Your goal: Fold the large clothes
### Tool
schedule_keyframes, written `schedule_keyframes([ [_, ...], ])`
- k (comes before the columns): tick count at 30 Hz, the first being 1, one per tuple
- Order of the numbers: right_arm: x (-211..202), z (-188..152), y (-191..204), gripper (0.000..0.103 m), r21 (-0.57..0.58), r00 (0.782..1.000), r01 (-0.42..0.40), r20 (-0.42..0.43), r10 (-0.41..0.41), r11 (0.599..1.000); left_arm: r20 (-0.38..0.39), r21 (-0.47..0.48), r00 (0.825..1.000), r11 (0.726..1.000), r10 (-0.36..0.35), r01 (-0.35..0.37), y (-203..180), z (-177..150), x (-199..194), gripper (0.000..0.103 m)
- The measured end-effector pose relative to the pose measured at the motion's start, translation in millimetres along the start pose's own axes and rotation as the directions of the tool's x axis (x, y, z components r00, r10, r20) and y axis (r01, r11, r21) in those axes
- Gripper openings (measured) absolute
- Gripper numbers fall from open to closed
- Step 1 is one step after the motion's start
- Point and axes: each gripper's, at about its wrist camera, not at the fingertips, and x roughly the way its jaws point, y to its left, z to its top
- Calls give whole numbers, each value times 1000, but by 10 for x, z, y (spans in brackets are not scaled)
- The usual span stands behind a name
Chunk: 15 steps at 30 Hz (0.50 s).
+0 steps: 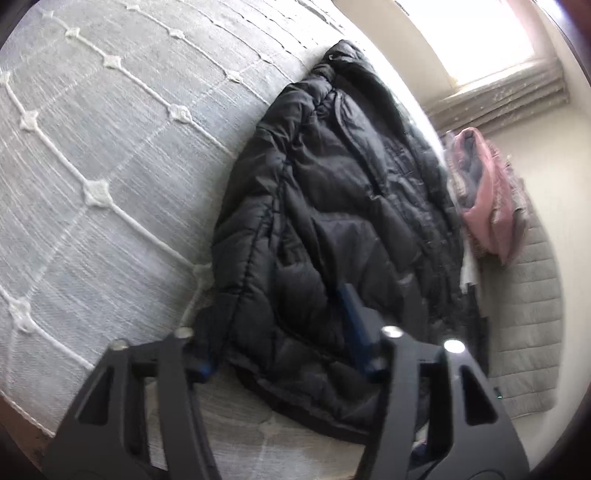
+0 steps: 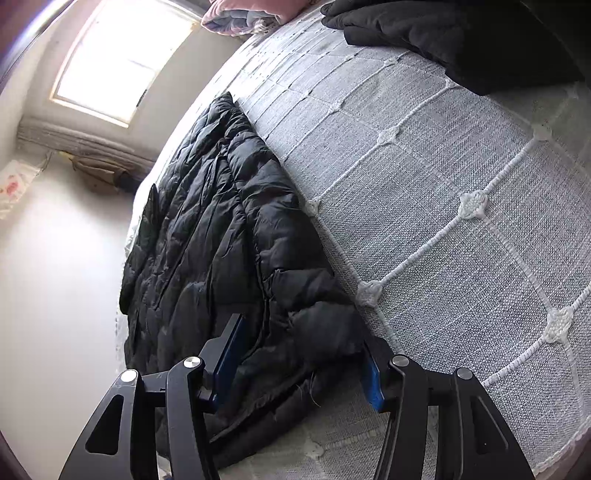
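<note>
A black quilted puffer jacket (image 1: 332, 206) lies folded lengthwise along the edge of a bed with a grey quilted cover (image 1: 92, 155). My left gripper (image 1: 277, 332) is open, its blue-padded fingers straddling the jacket's near end without closing on it. In the right wrist view the same jacket (image 2: 221, 240) lies along the bed edge on the cover (image 2: 461, 166). My right gripper (image 2: 299, 354) is open too, its fingers either side of the jacket's near corner.
A pink and grey pile of clothes (image 1: 484, 192) sits beyond the jacket. Another dark garment (image 2: 461, 33) lies at the far side of the bed. A bright window (image 2: 122, 55) and pale walls lie past the bed edge.
</note>
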Motion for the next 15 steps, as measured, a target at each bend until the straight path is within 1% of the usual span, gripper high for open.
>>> schedule_keyframes([
  [1,-3,0,-7,45,1,1000,-7,-1,7,1000,0,7,1000,1000,9,-9,-22,-8,2,31],
  [2,6,-1,-14,26,4,1000,-17,-5,17,1000,-11,6,1000,1000,-17,17,-38,-20,15,22],
  [3,24,-3,-17,16,7,999,-31,-17,32,999,-18,-2,999,999,-35,35,-47,-29,30,16],
  [5,6,-5,-10,10,-3,999,-48,-12,48,999,-3,15,1000,1000,-11,11,-100,-60,25,13],
  [6,-20,-8,3,9,-9,999,-44,1,44,999,8,24,1000,1000,-3,3,-121,-75,6,12],
  [9,-86,-26,23,6,-20,998,-50,31,51,999,35,37,999,999,-1,0,-198,-130,-114,11],
  [12,-214,-65,63,5,-54,994,-76,71,79,996,63,57,998,998,-27,24,-286,-198,-344,10],
  [15,-338,-125,80,5,-84,990,-106,79,113,991,90,90,994,995,-60,52,-352,-250,-612,10],
])
